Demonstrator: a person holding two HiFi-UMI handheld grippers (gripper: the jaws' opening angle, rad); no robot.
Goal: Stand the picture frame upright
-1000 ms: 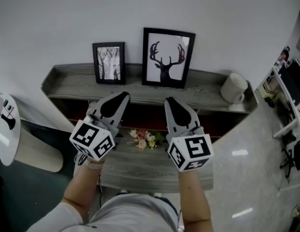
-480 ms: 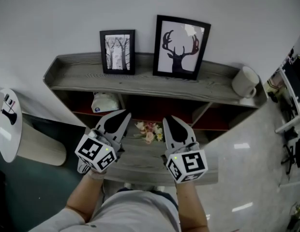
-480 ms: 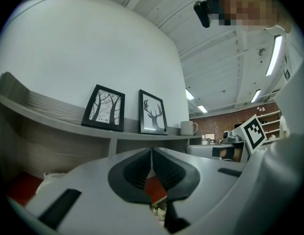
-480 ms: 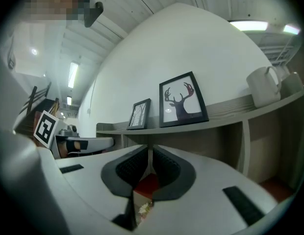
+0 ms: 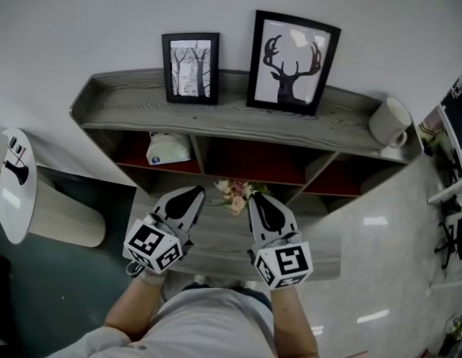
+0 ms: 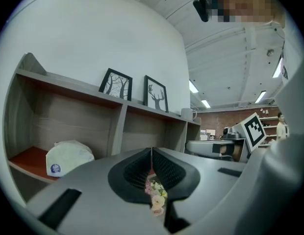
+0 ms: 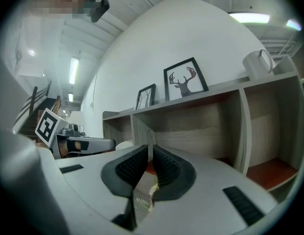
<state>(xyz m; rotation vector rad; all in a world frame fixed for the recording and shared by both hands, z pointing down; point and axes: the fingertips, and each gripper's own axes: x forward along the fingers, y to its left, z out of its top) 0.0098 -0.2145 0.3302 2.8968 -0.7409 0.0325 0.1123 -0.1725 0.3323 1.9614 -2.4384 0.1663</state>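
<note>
Both grippers have sunk lower, leaving the deer picture frame (image 5: 293, 63) and the small picture frame (image 5: 191, 68) upright on the shelf (image 5: 238, 118), well above the fingertips. The left gripper (image 5: 194, 192) and right gripper (image 5: 255, 198) are closed and empty. The task looks done, so the next move is only to stay clear. Flowers (image 5: 235, 195) lie just ahead, with open room either side.

Matt grey wood-grain shelf (image 5: 238, 119); glossy-glazed black picture frame (image 5: 293, 63).

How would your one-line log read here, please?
deer frame, tree frame: upright on shelf | left gripper: shut, empty | right gripper: shut, empty
</note>
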